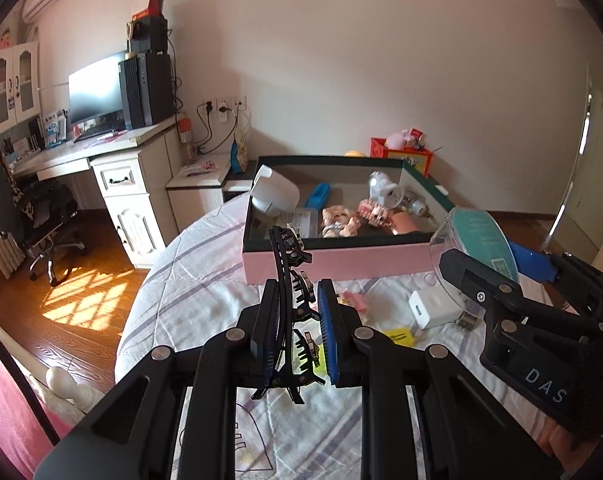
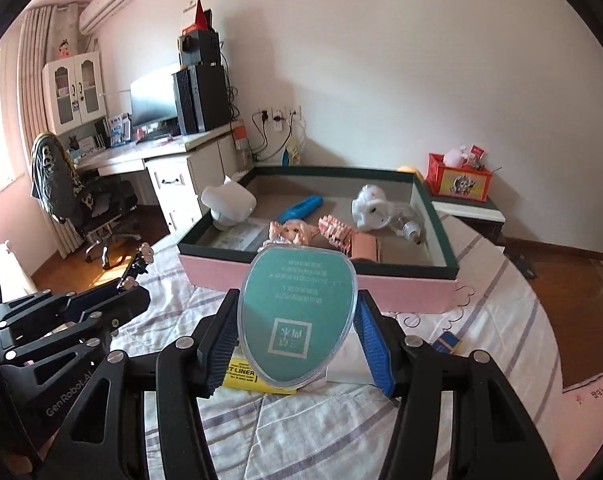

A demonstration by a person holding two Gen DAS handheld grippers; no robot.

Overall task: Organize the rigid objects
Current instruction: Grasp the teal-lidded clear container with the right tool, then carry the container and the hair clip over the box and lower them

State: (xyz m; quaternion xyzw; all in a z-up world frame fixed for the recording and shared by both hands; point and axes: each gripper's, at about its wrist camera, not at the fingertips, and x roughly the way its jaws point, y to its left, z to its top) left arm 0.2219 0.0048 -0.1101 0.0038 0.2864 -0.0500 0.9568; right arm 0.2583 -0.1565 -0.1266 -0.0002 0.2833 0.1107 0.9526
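Clamping a black hair clip [image 1: 291, 300] upright, the left gripper [image 1: 297, 332] hung above the quilted bed [image 1: 205, 280] in the left wrist view — the pink box [image 1: 341, 260] of toys lay beyond. In the right wrist view, the right gripper [image 2: 297, 340] squeezed a teal oval case [image 2: 297, 316] by its 2 edges — just short of that box [image 2: 401, 292].

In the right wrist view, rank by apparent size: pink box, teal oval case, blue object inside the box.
1. pink box
2. teal oval case, though it looks enlarged, being held near the camera
3. blue object
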